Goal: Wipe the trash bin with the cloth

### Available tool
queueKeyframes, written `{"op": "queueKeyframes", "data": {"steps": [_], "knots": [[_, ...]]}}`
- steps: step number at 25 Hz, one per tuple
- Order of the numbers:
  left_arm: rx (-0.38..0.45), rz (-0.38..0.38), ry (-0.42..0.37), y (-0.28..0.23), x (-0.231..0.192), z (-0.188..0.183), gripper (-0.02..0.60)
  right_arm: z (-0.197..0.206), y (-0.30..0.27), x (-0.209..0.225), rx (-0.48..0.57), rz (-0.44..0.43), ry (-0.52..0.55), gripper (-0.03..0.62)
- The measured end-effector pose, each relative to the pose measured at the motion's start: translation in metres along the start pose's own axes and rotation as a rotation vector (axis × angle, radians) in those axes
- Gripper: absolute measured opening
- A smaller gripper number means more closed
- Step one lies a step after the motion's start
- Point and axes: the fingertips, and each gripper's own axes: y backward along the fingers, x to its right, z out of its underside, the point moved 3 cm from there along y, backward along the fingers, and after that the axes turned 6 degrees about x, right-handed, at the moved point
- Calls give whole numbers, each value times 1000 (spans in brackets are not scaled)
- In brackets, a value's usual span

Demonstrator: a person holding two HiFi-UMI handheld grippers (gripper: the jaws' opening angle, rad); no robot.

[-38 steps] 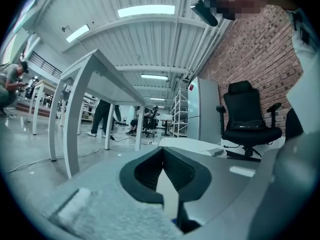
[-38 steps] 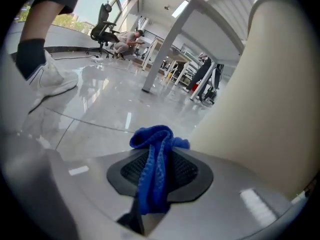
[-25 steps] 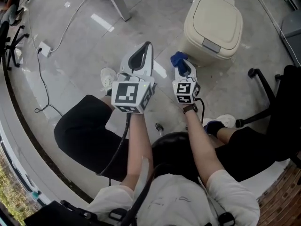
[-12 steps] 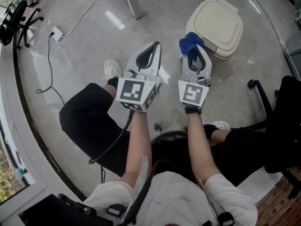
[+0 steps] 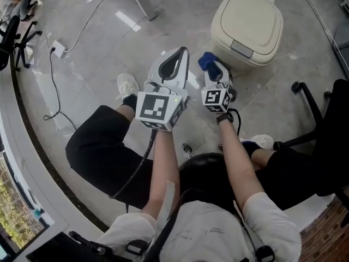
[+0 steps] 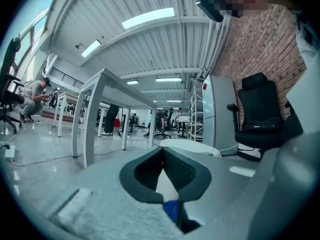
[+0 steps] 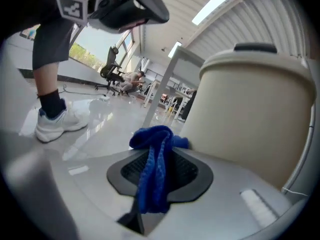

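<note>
The cream trash bin (image 5: 248, 29) stands on the floor at the upper right of the head view, lid down. My right gripper (image 5: 210, 68) sits low beside its near left side, shut on a blue cloth (image 5: 206, 62). In the right gripper view the cloth (image 7: 154, 171) hangs bunched over the jaws, and its far end reaches the bin's wall (image 7: 250, 119). My left gripper (image 5: 181, 52) hovers left of the right one, shut and holding nothing. In the left gripper view its jaws (image 6: 163, 153) meet at the tips, and the bin's lid (image 6: 187, 146) shows just beyond.
The person sits on a stool, one white shoe (image 5: 125, 86) left of the grippers and another (image 5: 263, 141) at right. A table leg (image 5: 136, 1) stands at the top. A power strip (image 5: 57, 51) with cables lies at left. A black office chair (image 5: 327, 113) is at right.
My right gripper has dropped with the cloth from the bin's lid edge down to its lower near side. The left gripper has barely moved.
</note>
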Motion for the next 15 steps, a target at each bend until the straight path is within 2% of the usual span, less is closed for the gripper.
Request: {"op": "queueKeyframes", "data": {"steps": [5, 9, 12, 15], "knots": [[-9, -22, 24, 0, -11, 9, 2, 85, -26, -37, -199, -141, 37, 101], [-16, -13, 14, 5, -13, 13, 2, 125, -30, -44, -323, -191, 25, 101], [-21, -29, 19, 11, -17, 13, 2, 121, -24, -43, -332, -164, -53, 103], [-27, -40, 21, 16, -14, 8, 2, 80, 0, -39, -257, -92, -188, 103]]}}
